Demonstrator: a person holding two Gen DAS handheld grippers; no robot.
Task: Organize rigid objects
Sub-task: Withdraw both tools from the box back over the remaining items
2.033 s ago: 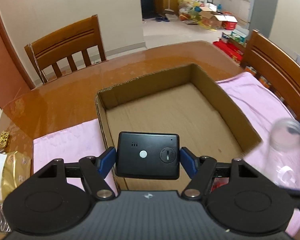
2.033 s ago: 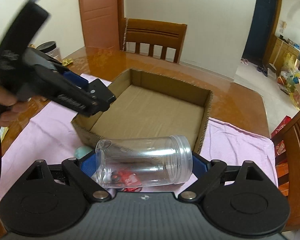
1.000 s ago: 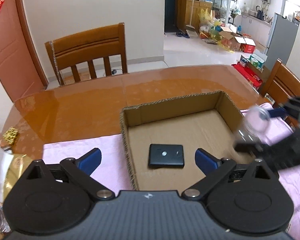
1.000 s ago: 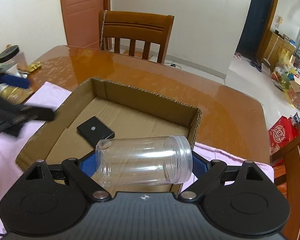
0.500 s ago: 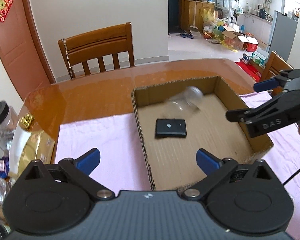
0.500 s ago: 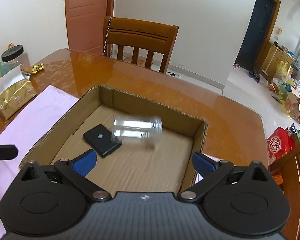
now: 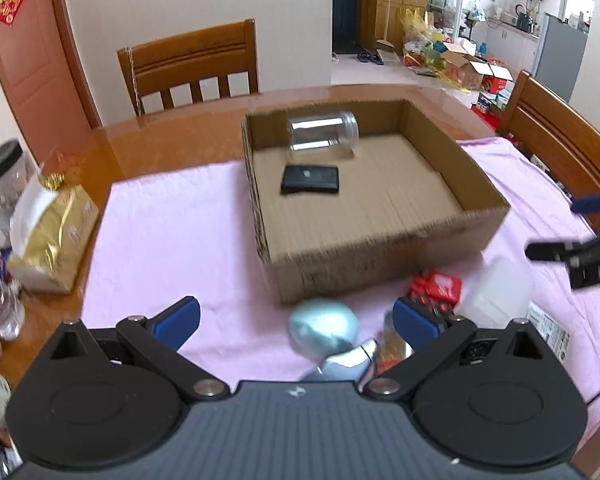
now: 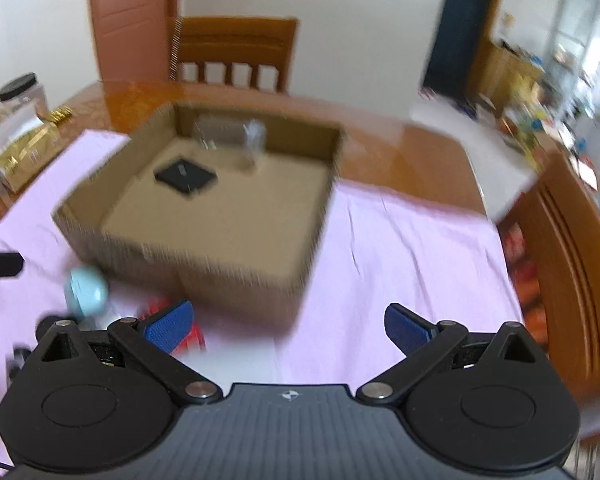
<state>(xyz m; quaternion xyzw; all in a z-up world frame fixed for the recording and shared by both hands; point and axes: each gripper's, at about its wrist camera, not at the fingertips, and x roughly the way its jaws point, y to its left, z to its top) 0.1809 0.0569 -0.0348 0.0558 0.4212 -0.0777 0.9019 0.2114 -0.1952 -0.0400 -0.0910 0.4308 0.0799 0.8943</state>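
Over pink cloth, right claw agape, empty

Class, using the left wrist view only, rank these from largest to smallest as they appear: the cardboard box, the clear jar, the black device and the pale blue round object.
1. cardboard box
2. pale blue round object, though it sits nearest the camera
3. clear jar and black device: look alike, not ranked

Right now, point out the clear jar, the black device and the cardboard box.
clear jar [image 7: 323,135], left wrist view, middle of its side wall; it lies on its side.
black device [image 7: 310,179], left wrist view, centre of its top face.
cardboard box [image 7: 384,255], left wrist view, outside of the near wall.
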